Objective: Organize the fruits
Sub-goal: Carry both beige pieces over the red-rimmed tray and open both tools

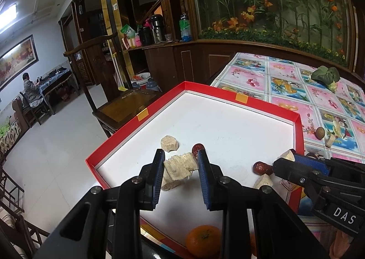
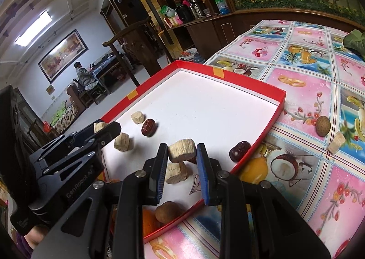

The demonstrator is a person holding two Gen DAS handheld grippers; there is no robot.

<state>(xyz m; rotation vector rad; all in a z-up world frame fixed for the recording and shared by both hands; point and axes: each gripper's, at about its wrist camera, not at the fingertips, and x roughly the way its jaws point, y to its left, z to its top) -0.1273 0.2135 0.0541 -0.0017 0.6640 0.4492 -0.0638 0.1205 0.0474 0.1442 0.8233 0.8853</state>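
Just under the left gripper [image 1: 181, 156], an orange [image 1: 203, 241] with a dimpled skin lies in the near corner of the tray [image 1: 241, 98], half cut off by the gripper's black frame. The gripper's jaws, faced with ribbed blue pads, stand partly spread with a pale, fibrous chunk [image 1: 180, 166] between them; the left pad seems to touch it, but whether the right pad does is hard to tell, so the grip itself cannot be judged. A second chunk [image 1: 170, 182] lies beneath it, partly hidden. The right gripper [image 2: 181, 151] is likewise half spread round a rough beige block [image 2: 182, 150], with a gap showing on the right side and another block [image 2: 176, 172] below. Under it sits a smooth brown round fruit [image 2: 167, 211] at the tray's near rim. Beyond the right gripper's tip, a wrinkled dark red date [image 2: 239, 150] rests against the red cardboard wall, and another date [image 2: 148, 127] lies further left on the white floor. Outside the tray, to the right on the glossy fruit-print cloth [image 2: 296, 58], a brown longan [image 2: 323, 125] and a small pale piece [image 2: 335, 142] lie close together. Far off, a green leafy thing [image 1: 326, 76] is too blurred to name.
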